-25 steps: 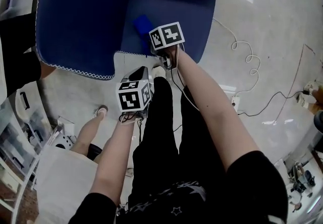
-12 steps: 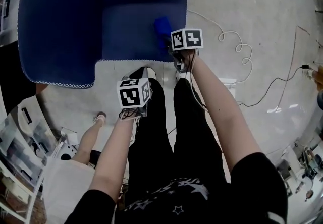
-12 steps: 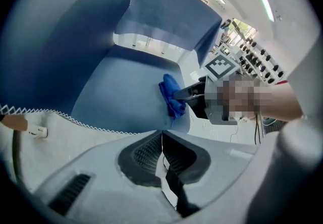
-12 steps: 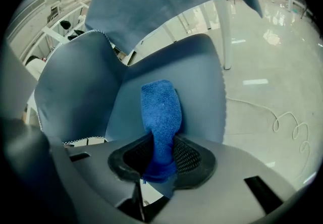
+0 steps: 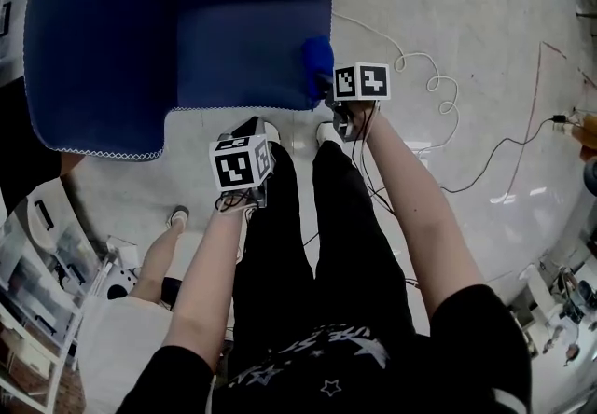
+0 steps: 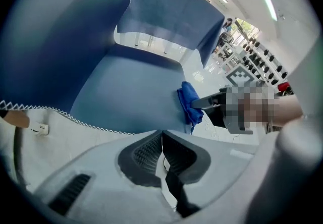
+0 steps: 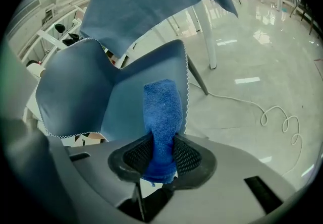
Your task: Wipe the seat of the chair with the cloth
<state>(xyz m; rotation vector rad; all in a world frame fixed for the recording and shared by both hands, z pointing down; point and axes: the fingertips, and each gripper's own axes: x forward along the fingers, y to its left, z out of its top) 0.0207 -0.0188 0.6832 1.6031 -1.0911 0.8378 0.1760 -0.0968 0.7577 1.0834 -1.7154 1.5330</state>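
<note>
- Both jaws of the right gripper (image 7: 160,156) are clamped on a blue terry cloth (image 7: 162,112), bunched into a thick strip.
- Left gripper (image 6: 162,151): jaws pressed together, nothing between them.
- Cloth sits at the right front corner of the seat (image 5: 247,39).
- Chair (image 5: 103,58): dark blue, white zigzag edge stitching.
- Floor (image 5: 485,39): pale, glossy, with a white cable (image 5: 438,90) curling across it.

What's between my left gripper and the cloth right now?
Nothing loose. In the left gripper view, only bare chair seat and its front edge lie between the left gripper, jaws shut, and the cloth held by the right gripper.
</note>
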